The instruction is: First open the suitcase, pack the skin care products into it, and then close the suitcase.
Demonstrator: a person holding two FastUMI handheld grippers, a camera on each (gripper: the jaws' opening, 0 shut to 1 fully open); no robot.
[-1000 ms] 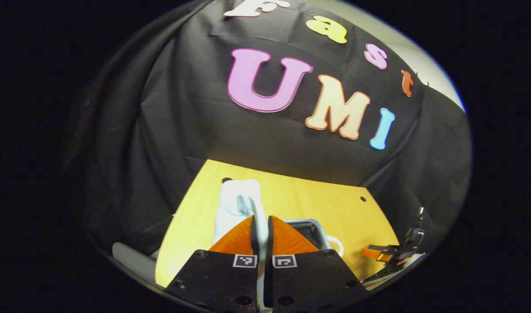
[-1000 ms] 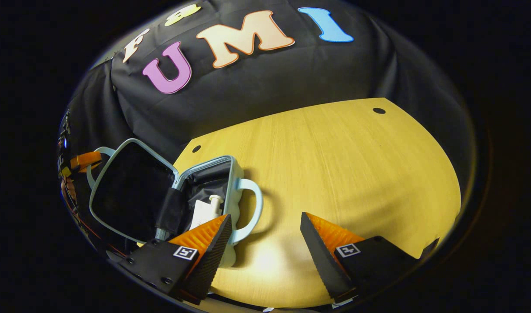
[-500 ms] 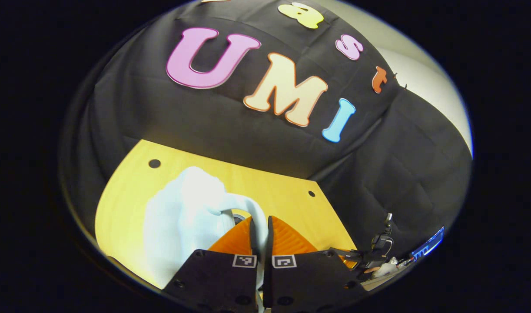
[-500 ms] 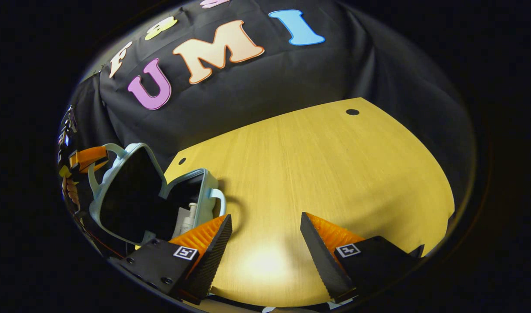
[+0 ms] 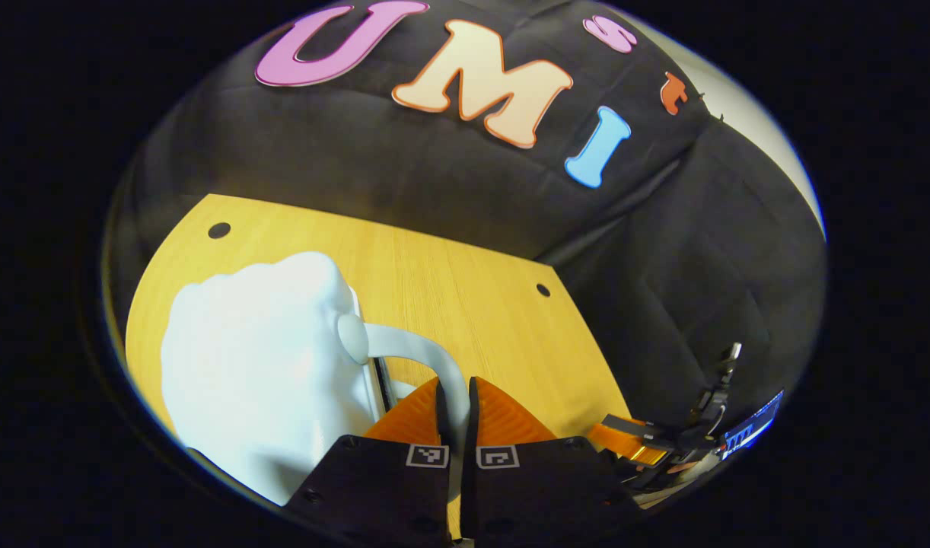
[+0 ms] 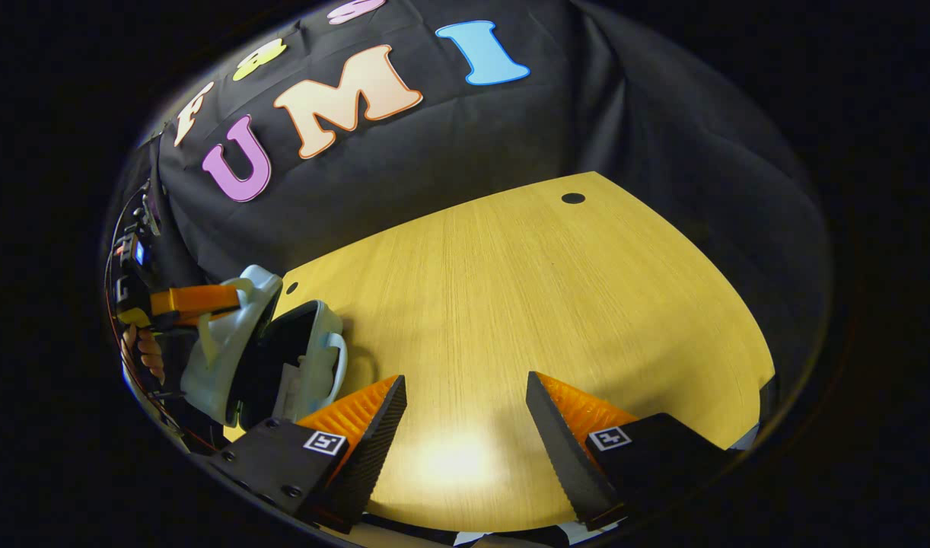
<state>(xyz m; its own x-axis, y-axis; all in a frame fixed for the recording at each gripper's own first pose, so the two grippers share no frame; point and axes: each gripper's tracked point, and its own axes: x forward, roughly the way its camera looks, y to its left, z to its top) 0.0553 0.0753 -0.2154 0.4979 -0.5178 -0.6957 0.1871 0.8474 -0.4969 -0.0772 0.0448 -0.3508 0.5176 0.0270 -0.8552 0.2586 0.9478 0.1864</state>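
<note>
The pale blue suitcase (image 5: 259, 365) stands at the table's left, its lid lowered most of the way. My left gripper (image 5: 453, 384) is shut on the lid's curved handle (image 5: 412, 354). In the right gripper view the lid (image 6: 225, 346) leans close over the base (image 6: 320, 358), leaving a narrow dark gap. A white skin care bottle (image 6: 286, 388) shows inside that gap. The left gripper (image 6: 199, 298) grips the lid's handle there, with a hand (image 6: 149, 354) behind it. My right gripper (image 6: 465, 380) hangs open above the bare table, right of the suitcase.
The yellow wooden table (image 6: 549, 304) stretches wide to the right of the suitcase, with small round holes near its far edge. Black cloth walls close it in behind and at the sides. The right gripper (image 5: 632, 441) shows off the table's right corner in the left gripper view.
The lid has swung from wide open down towards the base, carried by my left gripper on its handle. The right gripper stayed open and drew slightly away from the suitcase.
</note>
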